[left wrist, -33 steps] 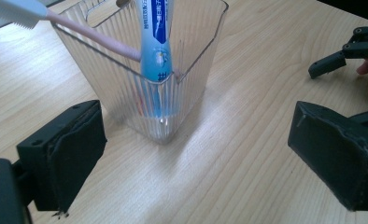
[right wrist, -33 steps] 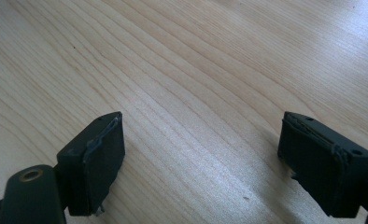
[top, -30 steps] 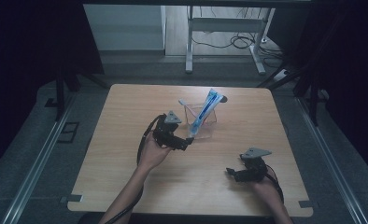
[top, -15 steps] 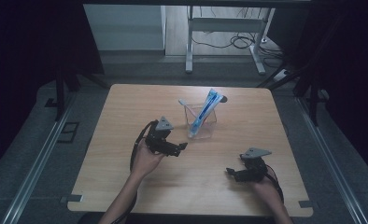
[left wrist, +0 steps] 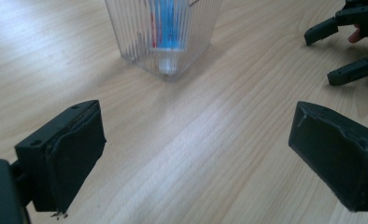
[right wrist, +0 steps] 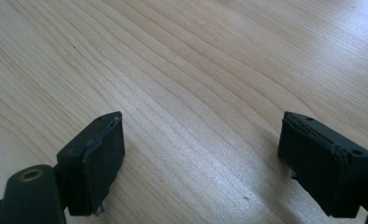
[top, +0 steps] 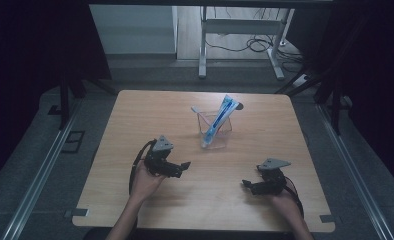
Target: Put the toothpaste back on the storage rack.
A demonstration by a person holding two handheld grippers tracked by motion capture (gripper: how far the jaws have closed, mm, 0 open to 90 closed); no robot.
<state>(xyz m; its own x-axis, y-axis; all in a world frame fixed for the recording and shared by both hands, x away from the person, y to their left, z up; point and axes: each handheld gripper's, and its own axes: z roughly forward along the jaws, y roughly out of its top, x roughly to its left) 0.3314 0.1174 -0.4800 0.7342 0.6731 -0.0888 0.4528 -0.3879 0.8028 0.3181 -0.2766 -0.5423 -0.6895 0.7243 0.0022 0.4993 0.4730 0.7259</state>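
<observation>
Wooden table down front, both hands low near the person's edge. Right gripper sits with jaws spread wide, nothing between them, bare wood beneath. Left gripper is likewise gaping and empty, pointed toward the clear ribbed cup at mid-table. And that blue toothpaste tube is standing slanted inside the cup, so the placing looks done to me. Path between is clear. Beyond the far edge, a metal stand and cables on the floor.
</observation>
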